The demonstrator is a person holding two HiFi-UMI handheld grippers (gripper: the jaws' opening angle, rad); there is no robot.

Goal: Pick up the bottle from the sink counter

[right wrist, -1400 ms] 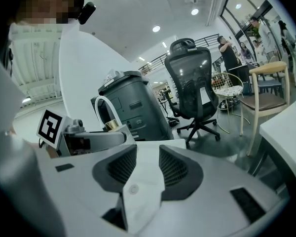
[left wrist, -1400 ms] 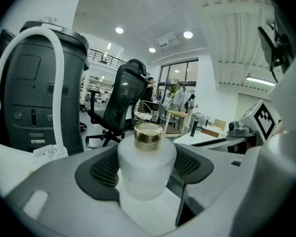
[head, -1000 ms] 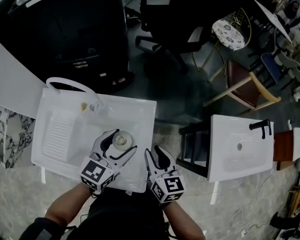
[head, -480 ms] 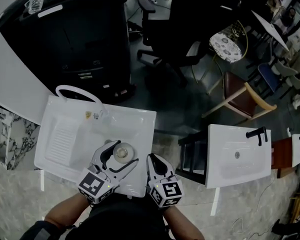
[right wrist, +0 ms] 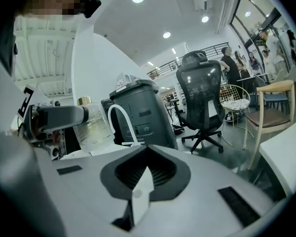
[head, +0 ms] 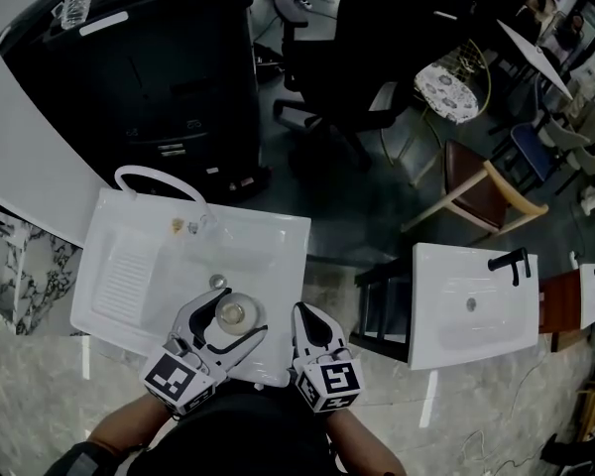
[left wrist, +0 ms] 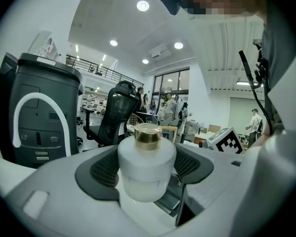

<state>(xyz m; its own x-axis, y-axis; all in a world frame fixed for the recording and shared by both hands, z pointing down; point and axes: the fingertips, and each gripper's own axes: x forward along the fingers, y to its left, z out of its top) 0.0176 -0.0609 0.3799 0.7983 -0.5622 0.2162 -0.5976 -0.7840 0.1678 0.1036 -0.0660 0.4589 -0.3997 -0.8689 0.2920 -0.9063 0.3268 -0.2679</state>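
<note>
— What are the fingers of the left gripper (head: 234, 317) doing?

— They are clamped on the bottle (left wrist: 147, 169), one dark pad on each side of its frosted white body. The gold cap stands clear above them, and the bottle is upright.

— And the right gripper (right wrist: 146, 171)?

— Its fingers have just been closing. They now meet tip to tip with nothing between them. It sits just beside the left gripper, on the side away from the basin.

— Where is the bottle in relation to the sink?

— In the head view it is over the white sink (head: 129, 266), near the front edge and just in front of the drain (head: 217, 282). In the right gripper view its base seems to hang a little above the white surface, though I cannot tell this for sure.

— What lies further out?

— A white arched faucet (head: 154, 178) stands at the sink's far rim. Behind that is a dark cabinet-like machine (head: 149, 67), with a black office chair (head: 367, 38) to one side. A second white sink (head: 471, 305) stands well apart on the right gripper's side.
</note>
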